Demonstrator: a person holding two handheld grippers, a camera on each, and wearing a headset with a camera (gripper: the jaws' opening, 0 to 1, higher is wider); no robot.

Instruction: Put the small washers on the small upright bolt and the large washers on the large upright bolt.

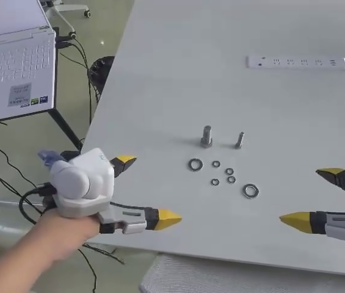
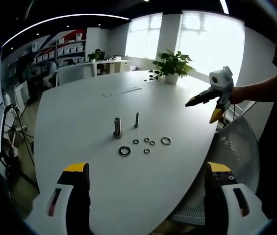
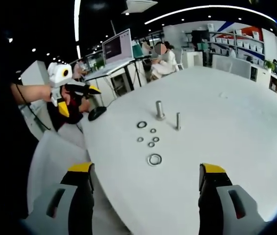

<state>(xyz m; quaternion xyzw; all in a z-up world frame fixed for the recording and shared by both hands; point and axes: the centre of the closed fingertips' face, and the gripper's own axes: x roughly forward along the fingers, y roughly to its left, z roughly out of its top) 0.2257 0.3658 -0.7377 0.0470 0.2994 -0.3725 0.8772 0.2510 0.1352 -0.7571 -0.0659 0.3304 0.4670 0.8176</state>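
White matte tabletop (image 1: 160, 91) bears two upright steel bolts near its front edge, the thick large bolt (image 1: 206, 137) left of the thin small bolt (image 1: 239, 140). Just before them, flat shiny rings lie loose: two large washers (image 1: 195, 164) and four small washers (image 1: 229, 171) between those. The left gripper (image 1: 151, 189), held by a hand (image 1: 62, 238) at the table's corner, and the right gripper (image 1: 309, 196) flank them, yellow-tipped jaws wide apart

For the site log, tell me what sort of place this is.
Most likely an open-plan office or lab: a large white table with a power strip, a laptop beside it, and a potted plant by bright windows.
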